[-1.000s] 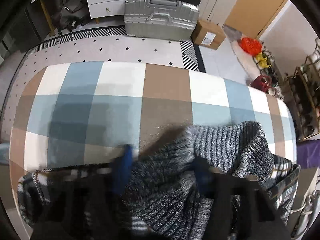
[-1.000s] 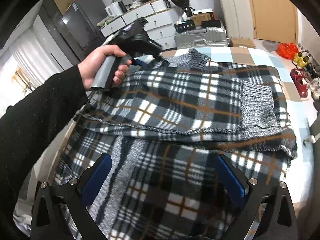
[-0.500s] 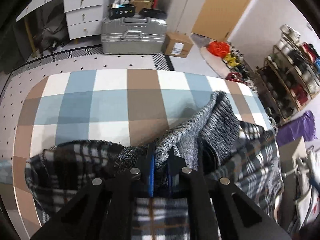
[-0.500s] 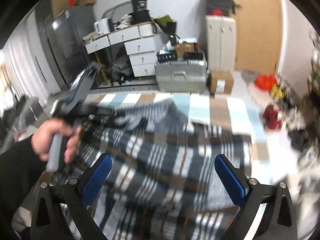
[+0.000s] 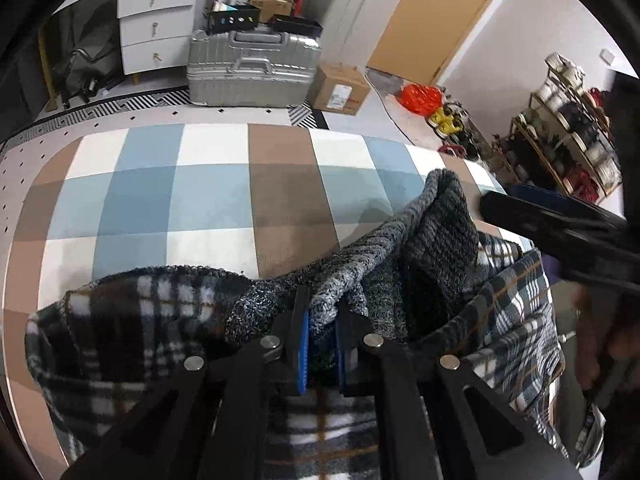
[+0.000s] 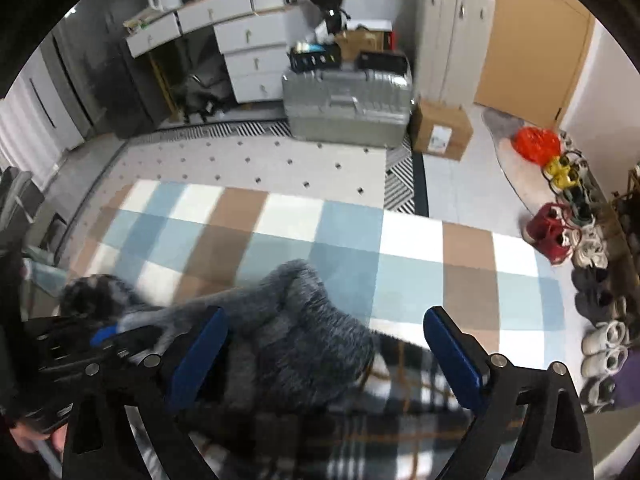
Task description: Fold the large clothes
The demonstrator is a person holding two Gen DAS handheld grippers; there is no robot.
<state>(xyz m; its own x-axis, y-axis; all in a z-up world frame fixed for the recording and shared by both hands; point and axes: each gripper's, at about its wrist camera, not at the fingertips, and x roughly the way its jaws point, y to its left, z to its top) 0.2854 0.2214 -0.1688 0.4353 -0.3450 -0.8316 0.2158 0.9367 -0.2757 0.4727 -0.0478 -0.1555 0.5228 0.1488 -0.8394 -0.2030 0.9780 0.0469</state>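
A plaid fleece jacket (image 5: 120,320) with a grey knit collar (image 5: 440,216) lies on a bed covered in blue, white and brown checks (image 5: 160,200). My left gripper (image 5: 320,332) is shut on a fold of the knit collar and holds it slightly raised. In the right wrist view my right gripper (image 6: 326,344) hovers wide over the other side of the collar (image 6: 304,312). Its jaws are closing, with the knit between them, and the pads do not touch it. The left gripper (image 6: 104,336) shows at that view's left edge, in a hand.
Beyond the bed a dotted rug (image 6: 260,160) leads to a silver suitcase (image 5: 252,72), a cardboard box (image 5: 340,88) and white drawers (image 5: 156,28). A red bag (image 6: 536,144) and shoes (image 6: 556,232) lie to the right. The checked cover (image 6: 400,248) ahead of the collar is bare.
The left gripper closed on the knit collar and lifted it a little. The right gripper swung from the jacket's plaid body up to the collar.
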